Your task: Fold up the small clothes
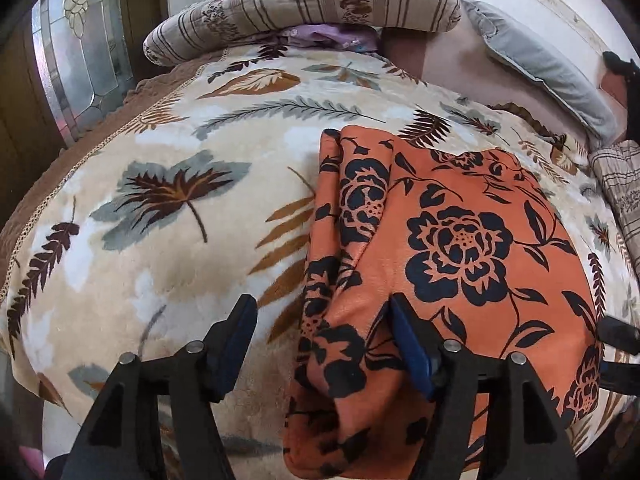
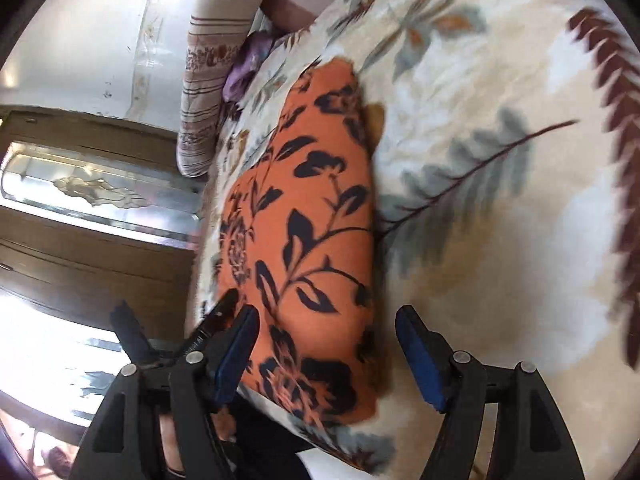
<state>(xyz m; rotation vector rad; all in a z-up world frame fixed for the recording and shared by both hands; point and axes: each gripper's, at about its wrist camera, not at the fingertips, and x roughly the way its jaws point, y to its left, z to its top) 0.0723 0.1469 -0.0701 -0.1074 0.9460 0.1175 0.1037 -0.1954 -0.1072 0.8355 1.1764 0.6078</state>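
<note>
The left gripper (image 1: 322,320) sat nearest the lens, its two blue-padded fingers spread apart. The right-hand pad (image 1: 408,344) rested against a raised fold of the orange cloth (image 1: 460,240), while the other pad hung over bare blanket; nothing was pinched between them. The cloth, orange with black flowers, lay folded on the leaf-patterned blanket (image 1: 168,208) that covered the bed, close to the near edge and toward the blanket's right side in the left wrist view. Its left border was rumpled into long ridges; the rest lay fairly flat.

In the right wrist view the right gripper (image 2: 326,340) also stood released, fingers wide. The near end of the cloth (image 2: 304,240) lay between and beneath them, and neither pad pressed on it as far as the blurred picture showed. The left-hand pad (image 2: 236,352) was over the cloth's edge, the other over the blanket (image 2: 500,240).

At the far edge of the bed a striped bolster (image 1: 304,4) lay along the wall, with a purple scrap (image 1: 332,38) tucked under it. A grey pillow (image 1: 548,76) leaned at the far right corner. A wooden cabinet with a glass panel (image 2: 92,196) stood beside the bed.
</note>
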